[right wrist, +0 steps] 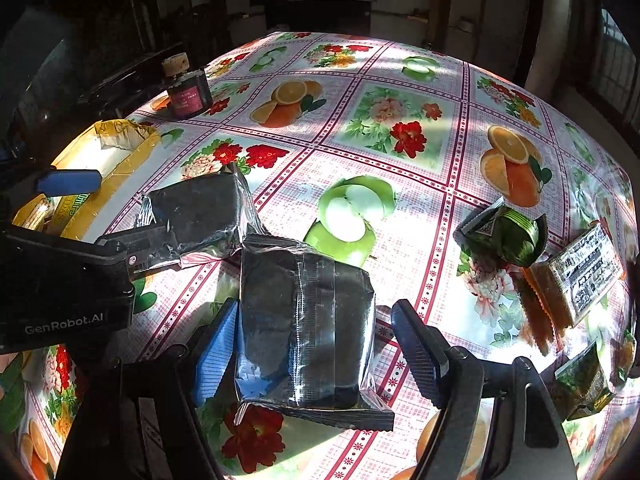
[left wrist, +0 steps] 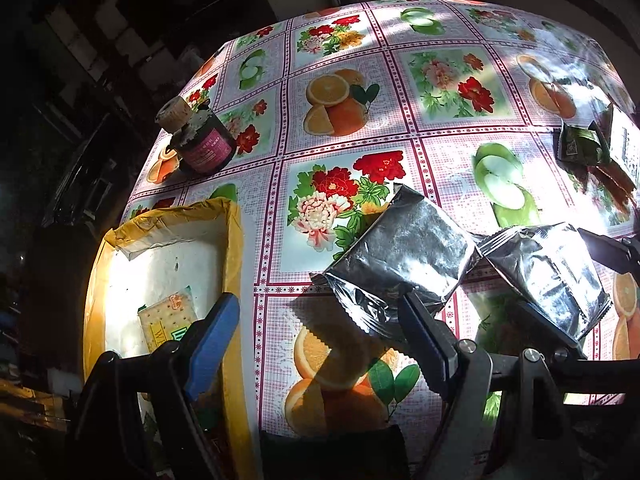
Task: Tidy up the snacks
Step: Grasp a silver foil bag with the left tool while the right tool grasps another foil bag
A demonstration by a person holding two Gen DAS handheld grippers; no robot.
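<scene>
Foil packs were mostly still out: yellow box (left wrist: 234, 240) at nine o'clock held one cracker pack (left wrist: 168, 320), left gripper (left wrist: 316, 344) spread empty, right gripper (right wrist: 316, 360) spread around silver pack (right wrist: 304, 332), unpinched.

Standing upright far ahead and left of the grippers: dark jar (left wrist: 206, 142) with cork stopper (right wrist: 175, 64), resting on flowered tablecloth (left wrist: 452, 76).
</scene>
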